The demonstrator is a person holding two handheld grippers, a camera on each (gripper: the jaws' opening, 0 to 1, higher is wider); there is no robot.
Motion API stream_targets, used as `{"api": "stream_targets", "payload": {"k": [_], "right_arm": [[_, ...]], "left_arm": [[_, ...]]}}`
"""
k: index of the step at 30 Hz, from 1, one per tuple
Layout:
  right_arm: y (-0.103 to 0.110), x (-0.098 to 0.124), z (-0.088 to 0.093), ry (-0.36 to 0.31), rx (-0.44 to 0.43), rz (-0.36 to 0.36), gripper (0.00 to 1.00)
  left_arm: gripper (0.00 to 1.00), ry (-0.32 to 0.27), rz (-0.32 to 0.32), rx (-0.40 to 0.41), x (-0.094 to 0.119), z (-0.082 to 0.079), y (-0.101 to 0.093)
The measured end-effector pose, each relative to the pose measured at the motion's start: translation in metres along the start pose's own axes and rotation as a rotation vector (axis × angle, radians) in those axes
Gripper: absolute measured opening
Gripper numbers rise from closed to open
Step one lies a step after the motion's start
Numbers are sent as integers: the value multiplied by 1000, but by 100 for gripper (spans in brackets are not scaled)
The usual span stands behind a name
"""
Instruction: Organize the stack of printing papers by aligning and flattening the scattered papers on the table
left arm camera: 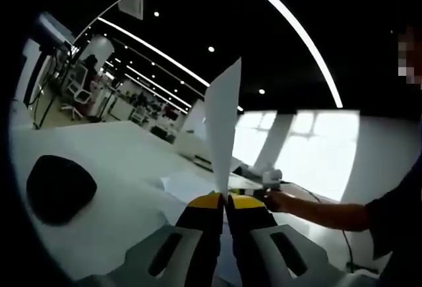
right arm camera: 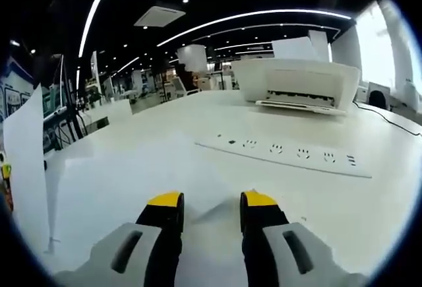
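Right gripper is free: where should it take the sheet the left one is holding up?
The sheet stands upright, pinched at its bottom edge by the left gripper. Bring the open right gripper in sideways onto a free vertical edge, jaws straddling the thin edge, probably well above the left gripper's pinch.

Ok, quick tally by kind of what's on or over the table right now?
Paper sheets: 2, one held upright in the left gripper, one flat
Printer: 1
Power strip: 1
Black rounded object: 1
Total: 5
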State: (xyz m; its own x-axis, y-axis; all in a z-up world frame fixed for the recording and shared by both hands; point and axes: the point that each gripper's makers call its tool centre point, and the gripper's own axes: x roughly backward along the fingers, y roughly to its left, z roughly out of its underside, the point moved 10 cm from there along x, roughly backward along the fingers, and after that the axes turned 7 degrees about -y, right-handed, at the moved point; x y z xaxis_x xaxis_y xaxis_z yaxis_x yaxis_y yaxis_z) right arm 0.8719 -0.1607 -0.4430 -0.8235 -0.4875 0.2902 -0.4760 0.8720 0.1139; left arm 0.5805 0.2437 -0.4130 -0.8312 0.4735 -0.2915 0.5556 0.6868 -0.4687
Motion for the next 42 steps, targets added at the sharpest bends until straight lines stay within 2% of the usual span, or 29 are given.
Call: {"api": "stream_targets", "payload": {"k": [2, 21, 27, 33, 42], "right_arm": [[1, -2, 0, 5, 22, 1, 29], [5, -10, -2, -4, 6, 4, 22], [7, -11, -1, -7, -8, -1, 17], [9, -9, -2, -4, 5, -8, 0], [9, -4, -13, -30, -3, -8, 0]], "left_arm": [[8, 0, -1, 1, 0, 0, 0], [8, 1, -4, -2, 0, 0, 1], [8, 0, -3, -1, 0, 0, 1], [8, -1, -3, 0, 0, 0, 1], [7, -2, -3, -2, 0, 0, 1]]}}
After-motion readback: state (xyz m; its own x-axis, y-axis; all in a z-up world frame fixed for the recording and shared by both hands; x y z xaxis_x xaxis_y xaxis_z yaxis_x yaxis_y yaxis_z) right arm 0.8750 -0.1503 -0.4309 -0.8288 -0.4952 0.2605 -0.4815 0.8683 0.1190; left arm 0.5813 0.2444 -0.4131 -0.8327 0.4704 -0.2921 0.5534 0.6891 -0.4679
